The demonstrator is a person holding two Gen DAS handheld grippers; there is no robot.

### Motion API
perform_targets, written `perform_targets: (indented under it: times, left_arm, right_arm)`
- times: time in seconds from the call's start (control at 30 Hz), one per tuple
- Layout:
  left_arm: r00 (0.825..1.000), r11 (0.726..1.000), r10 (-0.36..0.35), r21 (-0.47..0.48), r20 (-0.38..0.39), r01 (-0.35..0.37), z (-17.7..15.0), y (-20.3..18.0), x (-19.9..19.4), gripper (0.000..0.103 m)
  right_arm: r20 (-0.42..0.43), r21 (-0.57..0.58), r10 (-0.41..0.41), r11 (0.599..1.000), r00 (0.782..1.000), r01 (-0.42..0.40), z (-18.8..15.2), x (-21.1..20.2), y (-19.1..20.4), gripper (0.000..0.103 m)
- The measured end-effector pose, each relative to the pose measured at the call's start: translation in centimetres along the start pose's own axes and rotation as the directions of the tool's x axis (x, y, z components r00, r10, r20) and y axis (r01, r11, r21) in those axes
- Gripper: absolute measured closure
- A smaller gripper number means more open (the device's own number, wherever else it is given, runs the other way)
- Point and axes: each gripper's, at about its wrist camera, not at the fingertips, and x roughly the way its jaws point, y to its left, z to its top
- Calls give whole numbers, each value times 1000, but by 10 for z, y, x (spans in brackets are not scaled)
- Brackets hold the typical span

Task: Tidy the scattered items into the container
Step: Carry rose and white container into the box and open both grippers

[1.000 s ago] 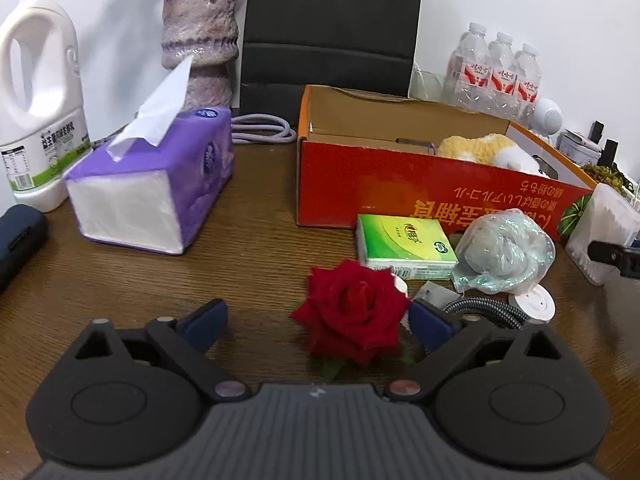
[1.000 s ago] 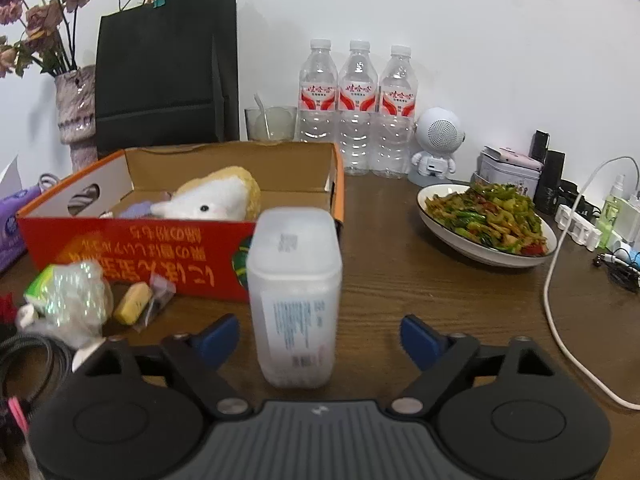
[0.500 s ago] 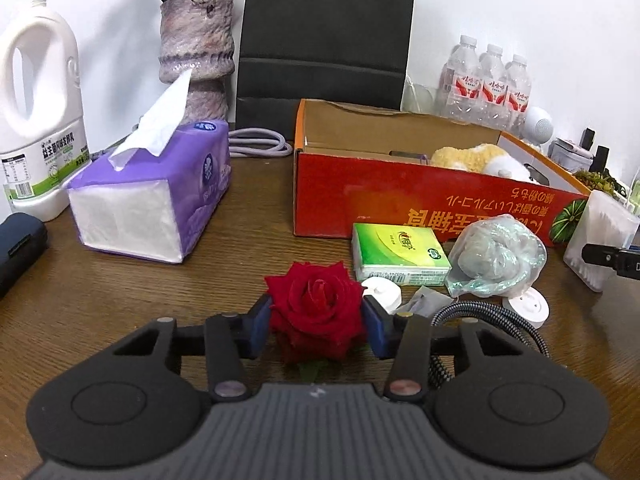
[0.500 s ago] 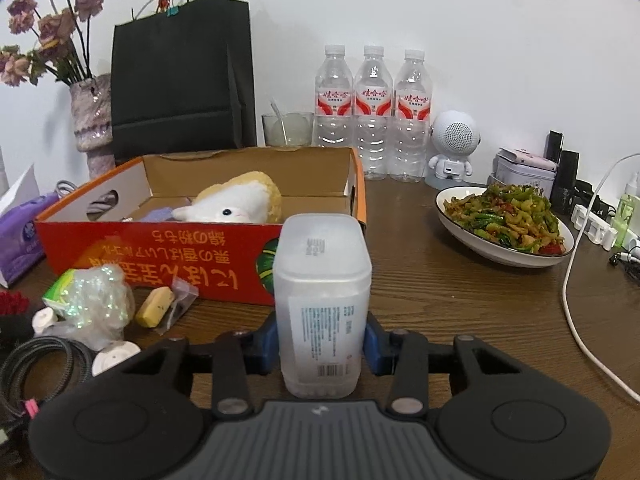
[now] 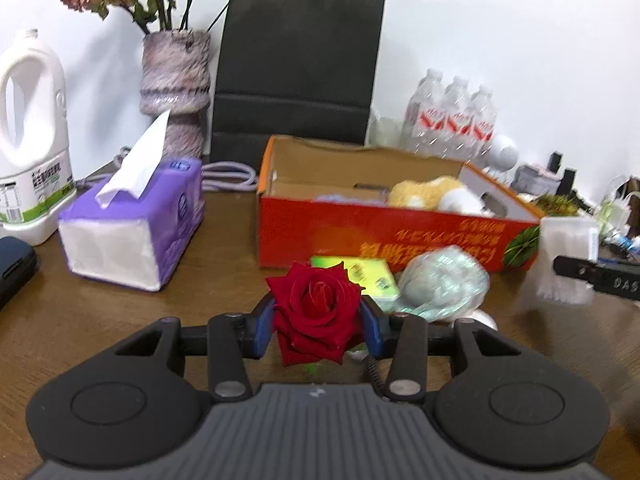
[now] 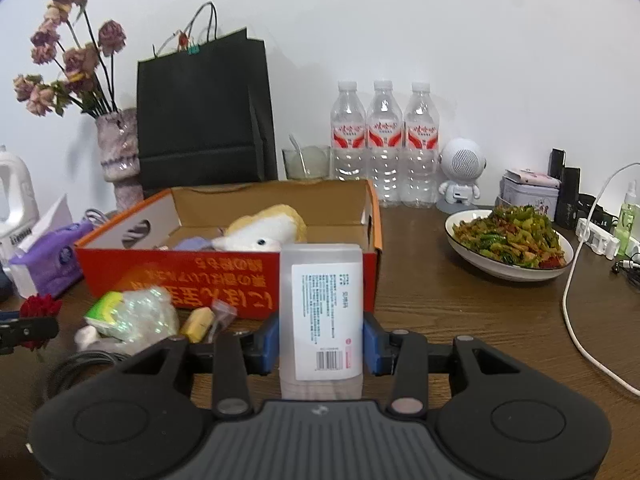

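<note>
Both tongs are now gripping where a second ago they were gaping: the left tongs (image 5: 318, 326) pinching the rose (image 5: 316, 312), the right tongs (image 6: 320, 340) clamping the plastic jar (image 6: 322, 316), both lifting toward the box (image 6: 240, 276) at centre frame.

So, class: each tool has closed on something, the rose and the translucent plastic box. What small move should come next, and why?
Probably carry both over the red cardboard box and let go. The left tool is shut on the rose, the right tool on the translucent plastic box, and the container stands open just ahead with only a plush toy visible inside.
</note>
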Motion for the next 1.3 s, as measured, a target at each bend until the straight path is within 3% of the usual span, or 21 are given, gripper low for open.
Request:
perform_targets:
  times: [0.13,0.27,0.53,0.7,0.93,1.3]
  left_arm:
    - [998,998,-55,-2,34,55,17,-5,-7,58]
    - [992,997,-65,42,105,61,50,-16,-8,58]
    - [978,998,-58,3,198,59,101,-24,27,58]
    - [985,998,-52,-34,164,59,106,-18,69,58]
    - [997,999,-38,-17,72,39,105,-14,126,58]
    - [999,999,-30,18,31,29,109,-13,158,55]
  right_arm:
    - [51,13,21,1000,998,-21,12,-13,2,63]
    - [127,9,28,1000,992,-29,36,-18,6,63]
    - [204,17,-3,1000,979,-1,78,17,5,63]
    - [153,32,4,999,988,-9,88,60,-3,63]
    - [51,-19,22,1000,998,-21,86,116,-3,63]
    - [4,-68,8,998,1000,-7,90,142,-3,63]
